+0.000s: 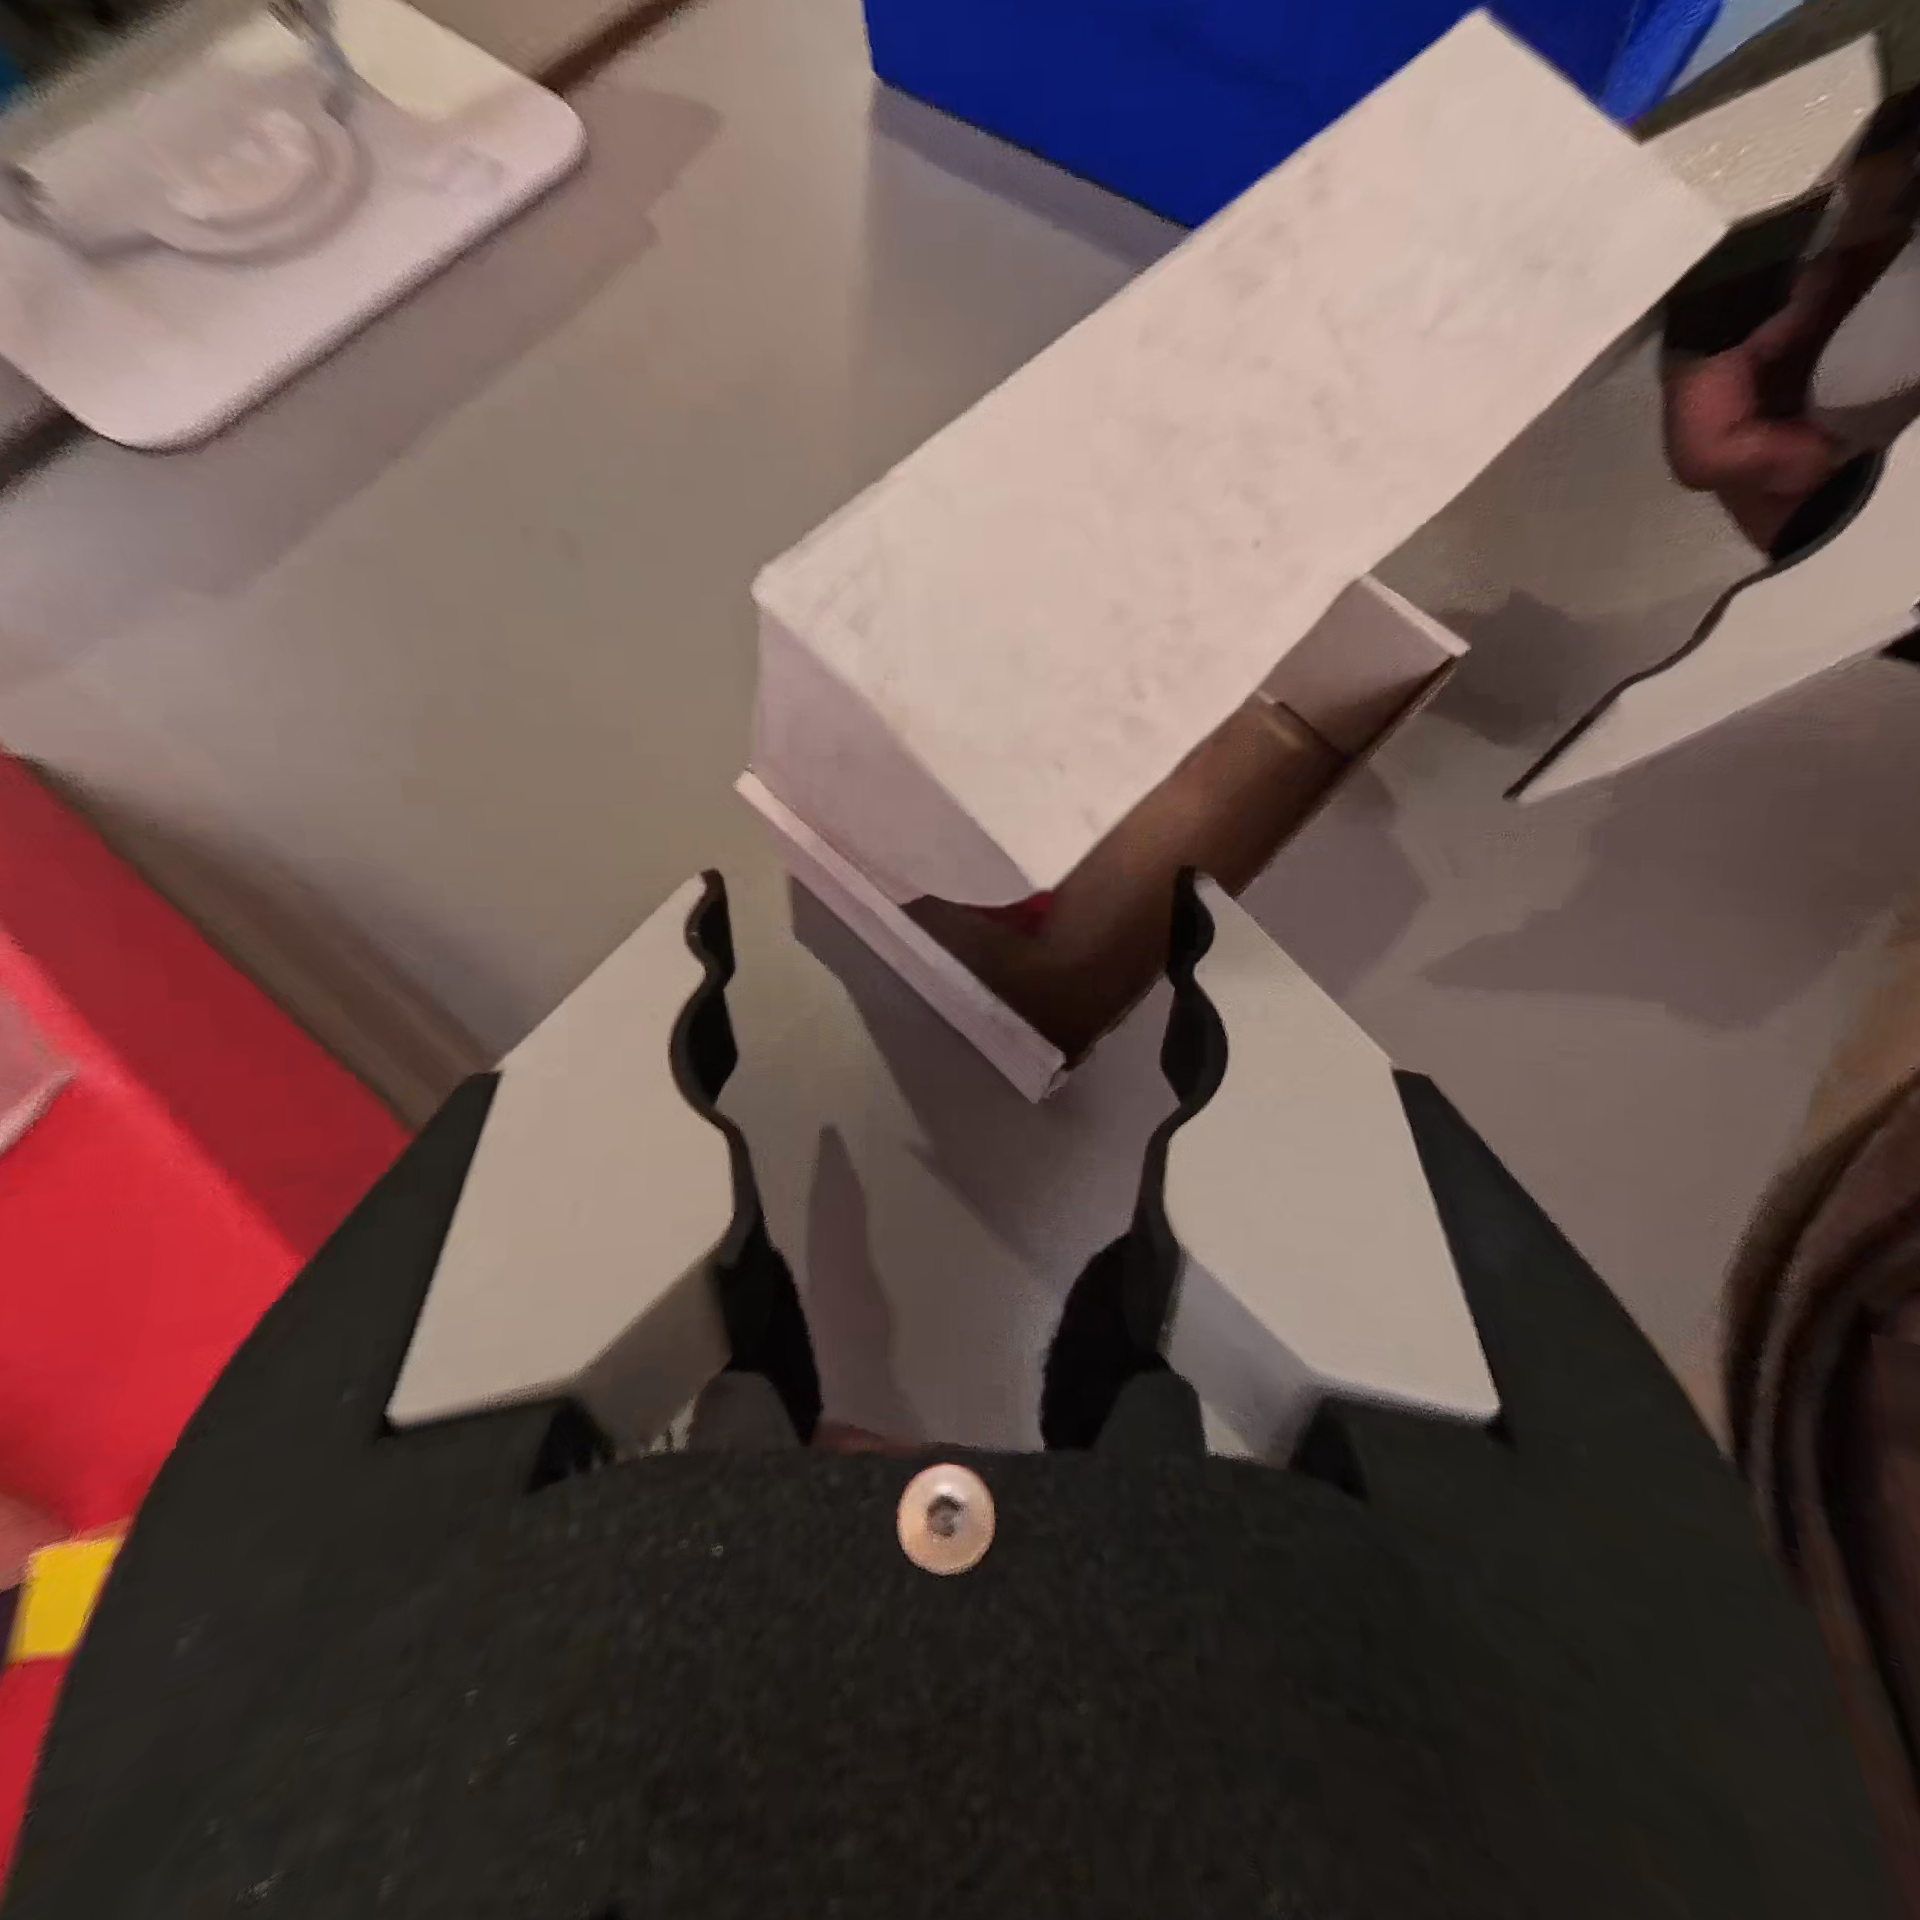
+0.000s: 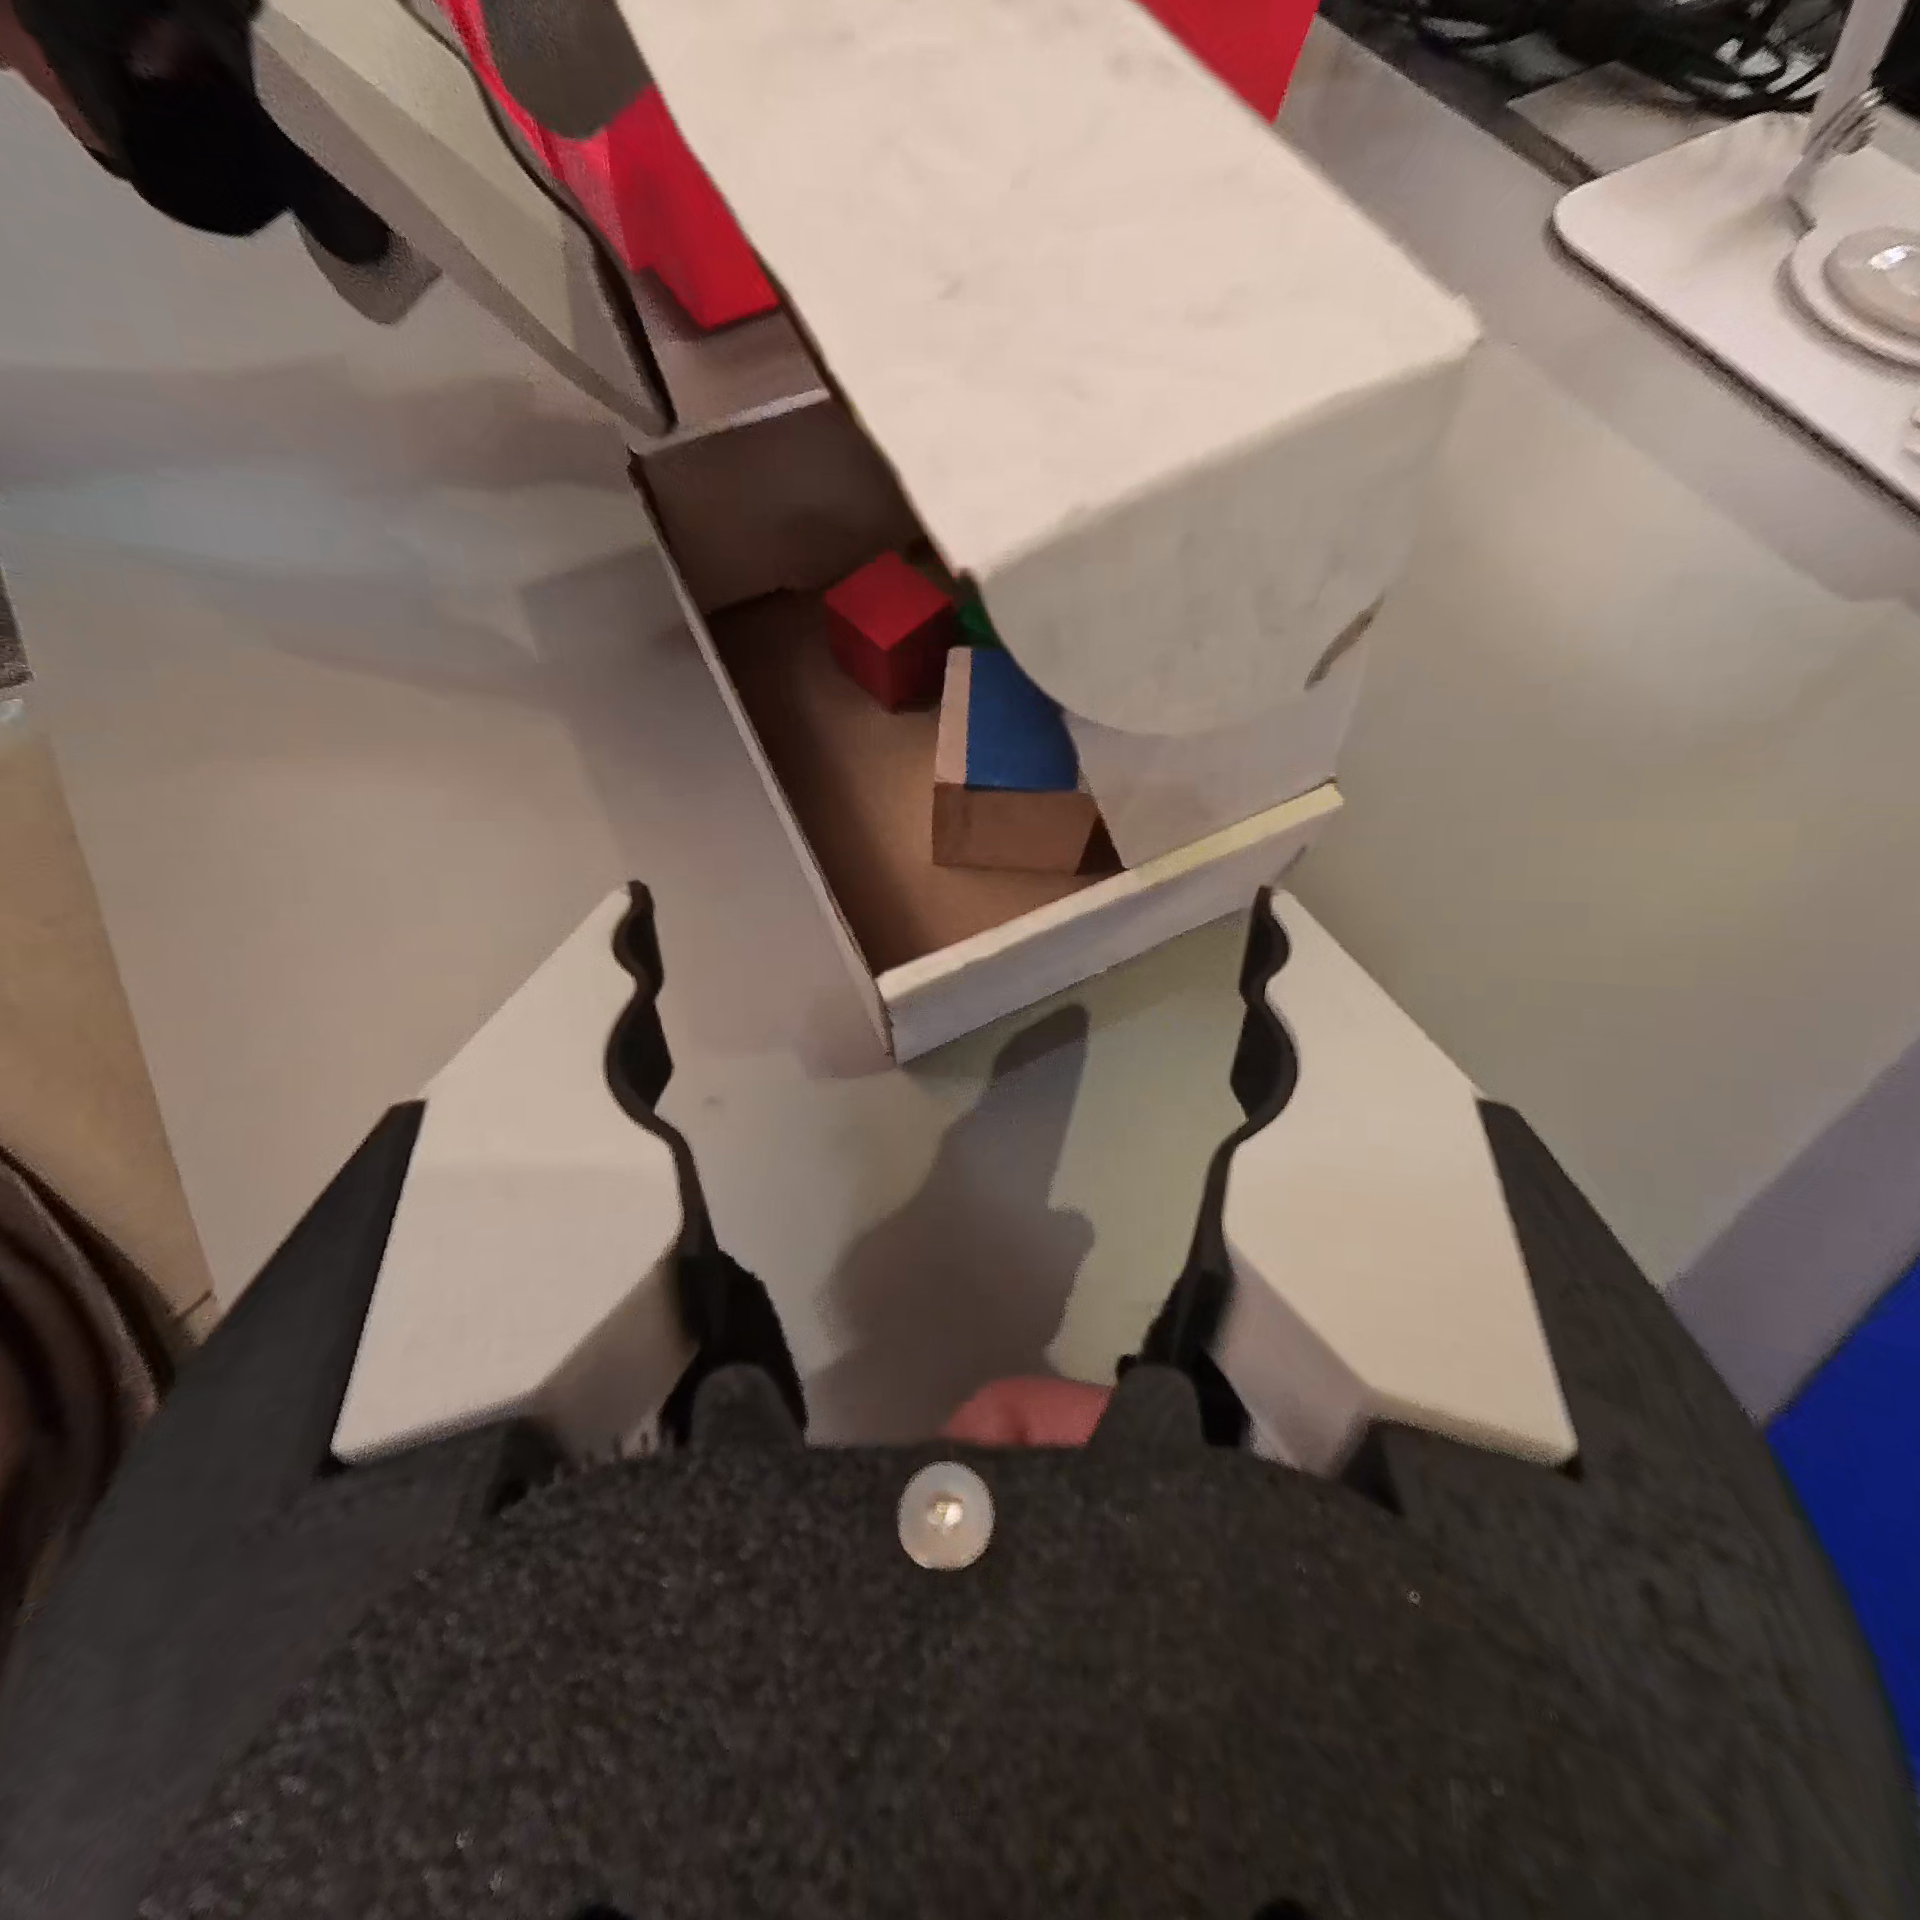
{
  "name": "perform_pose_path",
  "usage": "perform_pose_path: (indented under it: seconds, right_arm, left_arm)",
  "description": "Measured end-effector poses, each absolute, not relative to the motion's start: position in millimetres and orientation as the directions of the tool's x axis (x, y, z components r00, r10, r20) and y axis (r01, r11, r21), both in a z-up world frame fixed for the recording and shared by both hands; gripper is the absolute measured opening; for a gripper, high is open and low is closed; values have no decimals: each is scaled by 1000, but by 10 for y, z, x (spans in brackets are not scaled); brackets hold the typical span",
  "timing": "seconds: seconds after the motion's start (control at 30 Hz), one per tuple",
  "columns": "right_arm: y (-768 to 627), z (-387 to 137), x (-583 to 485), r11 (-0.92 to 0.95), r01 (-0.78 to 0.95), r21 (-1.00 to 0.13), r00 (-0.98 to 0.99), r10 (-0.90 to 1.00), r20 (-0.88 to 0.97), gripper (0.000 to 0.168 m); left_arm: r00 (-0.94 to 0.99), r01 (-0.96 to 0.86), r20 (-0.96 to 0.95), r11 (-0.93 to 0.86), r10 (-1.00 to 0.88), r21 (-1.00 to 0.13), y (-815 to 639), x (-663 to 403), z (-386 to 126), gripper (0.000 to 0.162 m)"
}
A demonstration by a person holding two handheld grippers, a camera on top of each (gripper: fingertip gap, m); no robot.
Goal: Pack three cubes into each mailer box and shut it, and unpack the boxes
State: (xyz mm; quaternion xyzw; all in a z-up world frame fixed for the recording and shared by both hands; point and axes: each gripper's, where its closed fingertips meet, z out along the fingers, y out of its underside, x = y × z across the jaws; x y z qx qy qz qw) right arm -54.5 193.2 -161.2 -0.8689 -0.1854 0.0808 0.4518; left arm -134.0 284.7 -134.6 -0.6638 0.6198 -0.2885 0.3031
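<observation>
No legible text, label, brand, number or sign anywhere.

Left tool (image 1: pixel 951 883) agape, empty; right tool (image 2: pixel 951 899) likewise (fingers wide apart), both angled downward.

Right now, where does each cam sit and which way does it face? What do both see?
Left wrist view: on the left gripper, looking down along open fingers at the white cardboard mailer box with half-lowered lid; a sleeve shows at right.
Right wrist view: on the right gripper, facing the same box's open side: red wooden cube, blue-faced cube; a fingertip shows.
Shared: box, grey tabletop, each other's gripper.
</observation>
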Motion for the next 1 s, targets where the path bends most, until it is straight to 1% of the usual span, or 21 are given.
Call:
perform_pose_path:
  seconds: [0.1,0.17,0.23,0.3,0.37,0.4,0.43,0.47,0.57,0.7,0.83,0.9,1.0]
  right_arm:
    - [1958,-1446,-450,-474,261,-841,930,356,88,104]
    - [1984,-1296,-426,-436,246,-866,939,329,101,100]
    - [1996,-1131,-407,-385,239,-891,947,296,126,92]
    - [2016,-957,-364,-319,243,-916,956,241,169,81]
    - [2036,-848,-337,-268,245,-932,961,192,198,68]
    - [2041,-838,-332,-264,252,-931,961,179,210,58]
    - [2041,-855,-336,-272,260,-926,960,175,219,49]
    - [2032,-882,-355,-283,269,-920,958,181,225,38]
    - [1941,-896,-369,-293,275,-916,958,165,235,29]
    - [1777,-1035,-459,-364,222,-905,969,187,163,17]
    - [1629,-1304,-509,-494,241,-835,967,198,162,12]
    - [1549,-1479,-531,-565,254,-785,964,211,160,11]
    - [1497,-1658,-546,-608,278,-744,958,232,169,10]
  left_arm:
    - [87,-611,-88,17,-992,-792,2844,-1386,-1235,76]
    - [75,-599,-107,41,-991,-800,2761,-1400,-1197,66]
    - [81,-589,-129,57,-988,-806,2713,-1402,-1158,58]
    - [108,-576,-167,76,-980,-814,2722,-1384,-1107,47]
    - [136,-575,-197,85,-971,-814,2743,-1365,-1081,43]
    - [155,-580,-209,83,-966,-811,2764,-1367,-1079,37]
    - [172,-584,-216,77,-961,-808,2780,-1375,-1075,26]
    - [180,-584,-212,69,-961,-808,2773,-1384,-1072,21]
    - [156,-603,-156,31,-975,-797,2635,-1452,-1112,8]
    - [97,-639,-95,11,-991,-769,2392,-1587,-1235,7]
    - [61,-706,-57,-3,-997,-708,2151,-1690,-1465,8]
    - [48,-750,-76,14,-996,-662,2068,-1750,-1617,8]
    - [34,-781,-140,61,-990,-621,2048,-1794,-1774,8]
